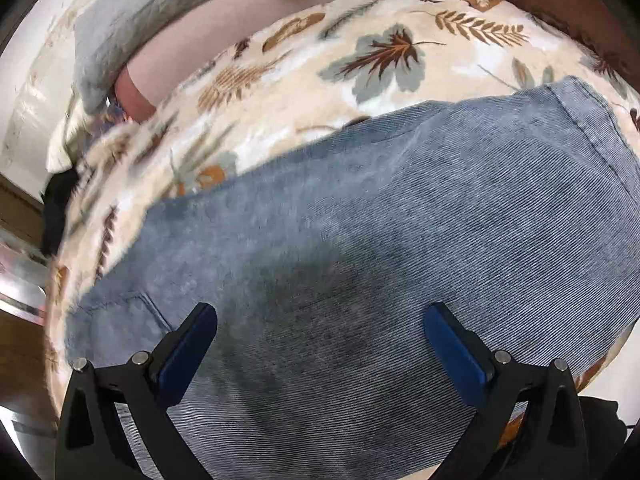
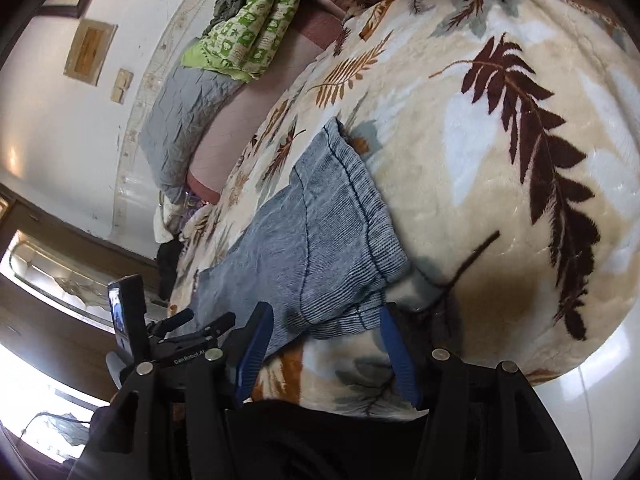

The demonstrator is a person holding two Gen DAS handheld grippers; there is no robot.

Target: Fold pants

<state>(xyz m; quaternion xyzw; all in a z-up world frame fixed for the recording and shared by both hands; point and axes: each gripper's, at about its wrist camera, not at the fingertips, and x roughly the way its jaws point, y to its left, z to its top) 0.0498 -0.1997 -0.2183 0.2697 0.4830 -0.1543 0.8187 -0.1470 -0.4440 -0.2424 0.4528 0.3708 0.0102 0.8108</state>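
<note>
Pants (image 1: 380,220) in faded blue corduroy lie flattened on a leaf-print blanket (image 1: 312,64) spread over a bed, already doubled into a thick wad, with a stitched hem (image 2: 360,196) showing at one end in the right wrist view. The cloth looks soft, limp and fairly heavy for its bulk; it will likely sag and drag on the plush blanket rather than slide, so the stitched hem or a doubled corner, where layers stack thick, seems the surest place to pinch. The left gripper (image 1: 320,320) hangs just above the middle of the cloth with its jaws spread wide and nothing between the blue pads (image 1: 452,344). The right gripper (image 2: 326,316) sits at the near edge of the pants, its jaws parted on either side of the hem corner, and the pads do not appear to press on it, so it reads as released. Whether the tips touch the fabric cannot be told. How many layers the wad holds, and where the waistband lies, stays hidden; the near end of the pants is cut off below both cameras. A green quilt (image 2: 256,28) and a grey pillow (image 2: 184,120) rest well apart by the wall
</note>
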